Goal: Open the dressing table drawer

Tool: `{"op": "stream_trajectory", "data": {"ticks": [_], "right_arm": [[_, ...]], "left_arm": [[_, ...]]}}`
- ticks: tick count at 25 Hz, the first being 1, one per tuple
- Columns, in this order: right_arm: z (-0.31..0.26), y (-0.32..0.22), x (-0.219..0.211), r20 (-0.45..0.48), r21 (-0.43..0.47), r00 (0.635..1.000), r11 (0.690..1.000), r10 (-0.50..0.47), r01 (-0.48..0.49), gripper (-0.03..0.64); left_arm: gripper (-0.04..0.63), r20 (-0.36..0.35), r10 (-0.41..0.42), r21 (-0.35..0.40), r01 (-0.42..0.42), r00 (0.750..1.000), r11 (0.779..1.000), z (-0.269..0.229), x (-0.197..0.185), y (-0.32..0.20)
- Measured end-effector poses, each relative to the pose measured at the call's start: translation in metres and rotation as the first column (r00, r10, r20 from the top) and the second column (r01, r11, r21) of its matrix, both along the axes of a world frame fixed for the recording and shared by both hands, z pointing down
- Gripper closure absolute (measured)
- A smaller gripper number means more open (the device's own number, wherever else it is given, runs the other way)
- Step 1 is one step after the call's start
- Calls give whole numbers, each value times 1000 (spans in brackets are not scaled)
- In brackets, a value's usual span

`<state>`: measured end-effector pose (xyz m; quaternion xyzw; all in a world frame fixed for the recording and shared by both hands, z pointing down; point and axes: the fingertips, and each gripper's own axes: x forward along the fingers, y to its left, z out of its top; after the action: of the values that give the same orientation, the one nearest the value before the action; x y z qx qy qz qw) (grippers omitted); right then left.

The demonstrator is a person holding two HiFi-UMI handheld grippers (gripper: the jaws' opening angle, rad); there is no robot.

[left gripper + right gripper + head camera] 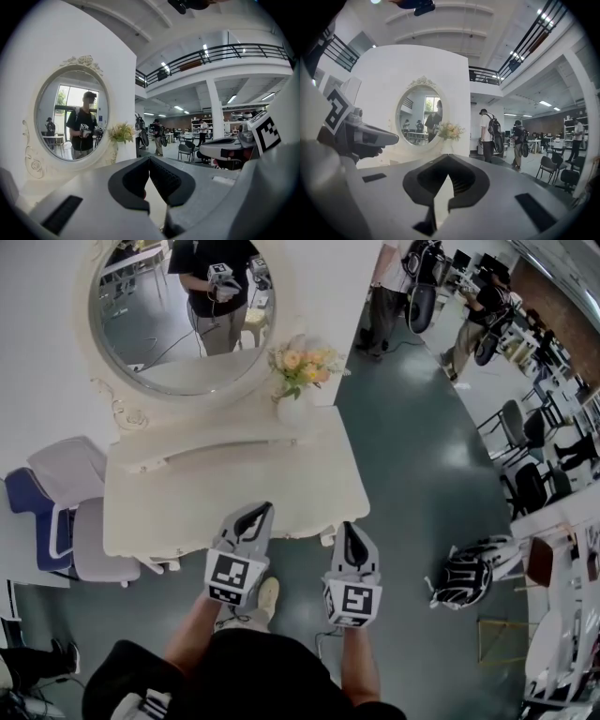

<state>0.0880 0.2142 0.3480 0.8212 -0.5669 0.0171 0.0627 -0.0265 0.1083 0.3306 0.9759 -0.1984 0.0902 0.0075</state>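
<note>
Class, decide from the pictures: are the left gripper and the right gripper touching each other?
Apart. The head view shows floor and a shoe between the left gripper and the right gripper.

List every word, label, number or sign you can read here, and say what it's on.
None is readable in any view.
Left gripper and right gripper: square black-and-white marker patterns only, no letters.
Dressing table: no print visible.

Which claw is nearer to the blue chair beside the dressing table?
Left. The left claw is at the front edge of the table, right of the blue chair; the right claw is even farther right.
</note>
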Motion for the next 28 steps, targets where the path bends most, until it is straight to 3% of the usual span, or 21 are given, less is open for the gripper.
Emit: {"op": "stream_trajectory", "data": {"ticks": [15,28], "right_arm": [[10,-112,35,-10,-26,999,999,-43,43,618],[27,-174,55,22,-65,994,992,-108,109,618]], "left_arm": [[591,-8,-48,-11,48,999,999,7,23,-104],[591,-1,-137,-39,137,991,990,17,26,-156]]}}
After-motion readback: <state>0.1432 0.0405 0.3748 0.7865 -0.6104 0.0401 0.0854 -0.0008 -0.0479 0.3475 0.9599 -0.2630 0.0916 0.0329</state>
